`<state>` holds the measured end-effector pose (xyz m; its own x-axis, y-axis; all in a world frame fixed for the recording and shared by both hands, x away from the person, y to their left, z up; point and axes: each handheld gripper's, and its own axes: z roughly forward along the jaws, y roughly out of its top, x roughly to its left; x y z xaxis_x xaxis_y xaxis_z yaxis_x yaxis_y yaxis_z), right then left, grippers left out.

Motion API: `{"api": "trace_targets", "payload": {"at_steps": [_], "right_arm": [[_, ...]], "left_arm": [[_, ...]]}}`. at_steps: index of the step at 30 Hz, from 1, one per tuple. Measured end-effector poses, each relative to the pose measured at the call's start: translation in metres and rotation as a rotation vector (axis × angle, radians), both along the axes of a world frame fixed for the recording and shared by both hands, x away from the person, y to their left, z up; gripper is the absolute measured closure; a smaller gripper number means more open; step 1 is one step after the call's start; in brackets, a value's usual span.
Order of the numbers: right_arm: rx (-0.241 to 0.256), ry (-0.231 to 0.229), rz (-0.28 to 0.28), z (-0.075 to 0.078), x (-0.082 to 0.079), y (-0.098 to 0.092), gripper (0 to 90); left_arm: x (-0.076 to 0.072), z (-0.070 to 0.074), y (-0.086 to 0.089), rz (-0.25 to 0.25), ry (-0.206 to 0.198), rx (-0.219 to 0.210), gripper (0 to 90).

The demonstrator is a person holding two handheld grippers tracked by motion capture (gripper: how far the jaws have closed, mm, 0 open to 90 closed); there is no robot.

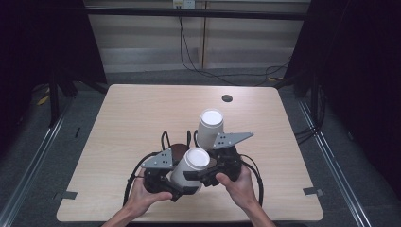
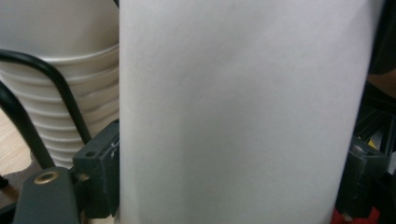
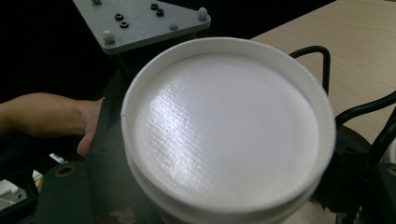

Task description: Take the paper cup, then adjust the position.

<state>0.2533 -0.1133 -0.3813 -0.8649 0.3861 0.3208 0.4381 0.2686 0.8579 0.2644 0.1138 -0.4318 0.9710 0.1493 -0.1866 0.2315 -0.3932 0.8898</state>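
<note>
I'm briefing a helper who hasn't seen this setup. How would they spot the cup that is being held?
Start at the wooden table and look to its near edge, where two hands hold grippers. Between the left gripper and the right gripper sits a white paper cup, lifted and tilted. The stack of cups behind it stands upside down on the table.

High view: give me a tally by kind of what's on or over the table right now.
White paper cup stacks: 2 (near stack, far stack)
Tongs: 2 (left tongs, right tongs)
Brown coaster: 1
Total: 5
</note>
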Motion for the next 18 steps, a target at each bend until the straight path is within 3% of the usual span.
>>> {"api": "trace_targets", "payload": {"at_steps": [5,8,11,13,17,18], "right_arm": [[-0.035,-0.007,0.008,-0.003,-0.002,0.003,16.4],[-0.019,0.007,0.021,-0.003,-0.001,0.000,14.1],[-0.002,-0.011,0.009,-0.002,-0.002,-0.008,14.2],[0.003,-0.015,0.008,-0.001,-0.002,-0.012,14.2],[-0.005,0.000,0.046,-0.002,-0.001,-0.017,14.3],[-0.010,-0.003,0.034,-0.003,-0.001,-0.018,14.5]], "left_arm": [[-0.003,0.002,0.003,0.010,0.017,0.034,16.5],[-0.003,0.006,0.006,0.006,0.015,0.055,16.6],[-0.001,0.008,0.009,0.009,0.026,0.081,16.7],[0.002,0.006,0.011,0.008,0.066,0.108,16.7],[0.004,0.006,0.013,0.018,0.083,0.144,16.7],[0.004,0.007,0.013,0.020,0.085,0.159,16.7]]}}
